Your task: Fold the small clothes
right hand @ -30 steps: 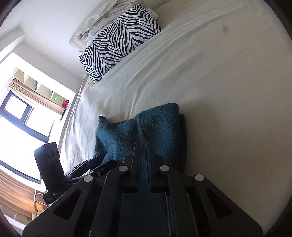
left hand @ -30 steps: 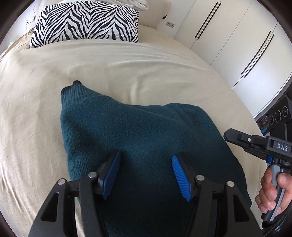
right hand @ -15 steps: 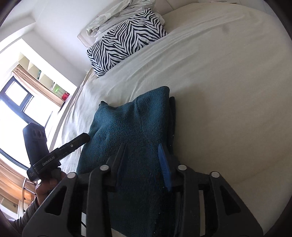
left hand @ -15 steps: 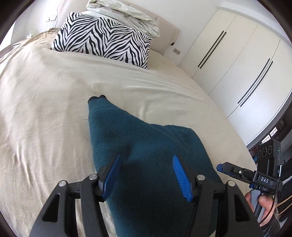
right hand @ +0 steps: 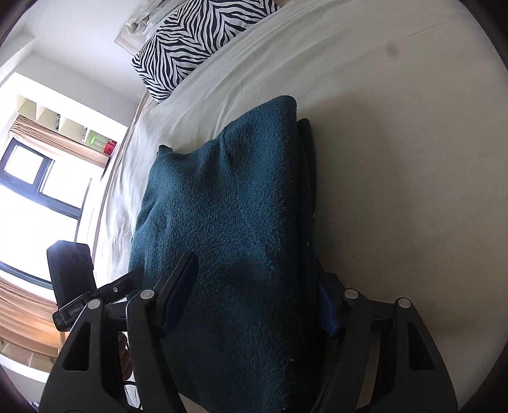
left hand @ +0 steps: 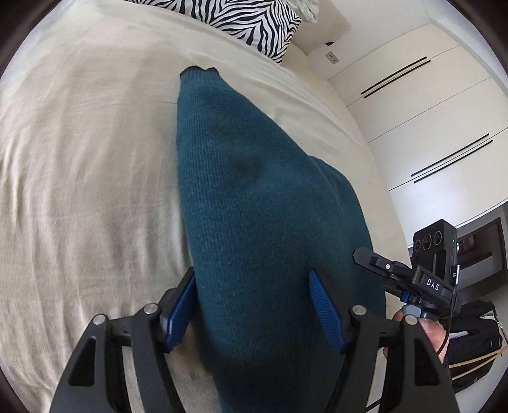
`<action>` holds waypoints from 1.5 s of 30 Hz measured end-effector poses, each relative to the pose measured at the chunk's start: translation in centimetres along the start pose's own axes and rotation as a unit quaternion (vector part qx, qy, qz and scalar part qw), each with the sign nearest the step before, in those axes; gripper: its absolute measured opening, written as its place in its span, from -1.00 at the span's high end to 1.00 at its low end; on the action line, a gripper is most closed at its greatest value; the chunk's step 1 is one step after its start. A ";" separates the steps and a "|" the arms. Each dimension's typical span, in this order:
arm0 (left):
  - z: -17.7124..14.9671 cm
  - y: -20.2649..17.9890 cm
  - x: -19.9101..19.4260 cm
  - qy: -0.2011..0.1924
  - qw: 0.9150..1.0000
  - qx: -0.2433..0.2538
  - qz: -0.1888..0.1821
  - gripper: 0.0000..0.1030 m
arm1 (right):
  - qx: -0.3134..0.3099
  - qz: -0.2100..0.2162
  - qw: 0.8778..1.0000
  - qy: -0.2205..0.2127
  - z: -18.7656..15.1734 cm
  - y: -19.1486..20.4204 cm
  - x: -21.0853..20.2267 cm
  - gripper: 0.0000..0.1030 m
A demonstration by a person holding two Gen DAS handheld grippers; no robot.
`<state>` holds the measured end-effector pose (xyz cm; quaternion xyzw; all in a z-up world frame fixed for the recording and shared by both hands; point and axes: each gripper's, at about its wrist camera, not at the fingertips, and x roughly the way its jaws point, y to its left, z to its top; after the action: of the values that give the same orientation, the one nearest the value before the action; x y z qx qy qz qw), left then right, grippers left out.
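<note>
Teal sweater [left hand: 254,222] between both spread grippers, left [left hand: 254,314] opening, right [right hand: 254,295] closing, zebra pillow [left hand: 254,22] beyond

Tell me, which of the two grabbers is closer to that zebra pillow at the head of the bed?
Hard to call; neither clearly. The left gripper and right gripper both sit over the near end of the teal sweater, side by side, with the zebra pillow far beyond its other end.

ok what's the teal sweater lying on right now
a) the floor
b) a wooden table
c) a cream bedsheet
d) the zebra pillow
c, the teal sweater lies flat on the cream bedsheet, while the zebra pillow sits apart at the head of the bed.
</note>
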<state>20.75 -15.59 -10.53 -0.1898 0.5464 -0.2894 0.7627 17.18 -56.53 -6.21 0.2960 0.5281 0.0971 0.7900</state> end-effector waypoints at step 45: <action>-16.6 6.3 -15.7 -0.068 0.980 0.046 0.182 -0.39 | -0.038 0.013 0.999 -0.035 -22.2 13.9 -0.2 0.21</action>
<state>2.86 -0.19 -8.54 -0.0713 0.5049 -0.1566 0.8458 -0.51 -37.34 -4.06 0.2757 0.4923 0.1175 0.8172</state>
